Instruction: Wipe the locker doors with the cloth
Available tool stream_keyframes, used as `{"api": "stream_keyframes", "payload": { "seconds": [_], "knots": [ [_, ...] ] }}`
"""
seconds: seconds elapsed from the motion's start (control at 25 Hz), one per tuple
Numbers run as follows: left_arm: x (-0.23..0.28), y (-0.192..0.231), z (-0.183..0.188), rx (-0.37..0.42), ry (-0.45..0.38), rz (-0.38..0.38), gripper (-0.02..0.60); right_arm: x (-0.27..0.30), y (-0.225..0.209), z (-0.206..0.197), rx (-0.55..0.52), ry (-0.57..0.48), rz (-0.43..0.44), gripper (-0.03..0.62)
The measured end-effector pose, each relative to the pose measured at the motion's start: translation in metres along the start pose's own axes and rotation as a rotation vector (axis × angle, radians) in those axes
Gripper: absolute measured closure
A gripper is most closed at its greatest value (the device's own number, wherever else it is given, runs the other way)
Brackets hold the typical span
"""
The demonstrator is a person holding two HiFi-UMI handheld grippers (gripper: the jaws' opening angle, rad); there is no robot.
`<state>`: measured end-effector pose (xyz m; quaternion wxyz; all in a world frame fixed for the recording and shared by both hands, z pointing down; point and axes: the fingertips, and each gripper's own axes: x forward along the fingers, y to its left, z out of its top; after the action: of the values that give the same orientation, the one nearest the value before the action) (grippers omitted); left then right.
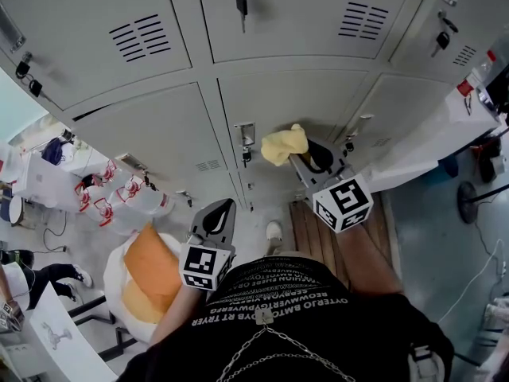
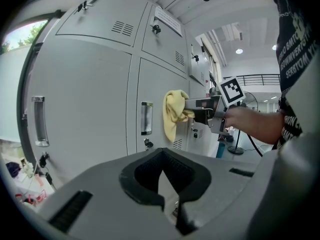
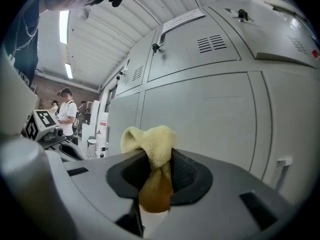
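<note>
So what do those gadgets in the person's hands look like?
Both the left gripper and right gripper are grey, with two black-lined jaws and a white cube bearing black square markers. The person wears a black printed T-shirt with a metal chain.

At centre my right hand-held gripper covers part of the cloth; the upper edge crops the top locker doors.

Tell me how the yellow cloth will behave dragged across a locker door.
The cloth looks floppy: it bunches and droops where the right tool pinches it, so it will probably fold rather than stay flat. Its fuzzy nap should likely grip, not slide freely, on the smooth locker door.
</note>
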<state>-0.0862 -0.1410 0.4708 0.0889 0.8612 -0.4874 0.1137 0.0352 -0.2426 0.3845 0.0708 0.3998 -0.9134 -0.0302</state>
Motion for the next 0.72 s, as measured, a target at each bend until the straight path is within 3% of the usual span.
{"api": "stream_keyframes", "payload": {
  "seconds": [0.36,0.72],
  "knots": [
    [0.004,0.002,-0.003,-0.003,0.013,0.003,0.578,0.035,0.019,-0.006,-0.054,0.045,0.038,0.496],
    [0.016,0.001,-0.004,-0.004,0.022,-0.016,0.578,0.043,-0.009,-0.018,-0.055,0.095,-0.03,0.497]
  ]
}}
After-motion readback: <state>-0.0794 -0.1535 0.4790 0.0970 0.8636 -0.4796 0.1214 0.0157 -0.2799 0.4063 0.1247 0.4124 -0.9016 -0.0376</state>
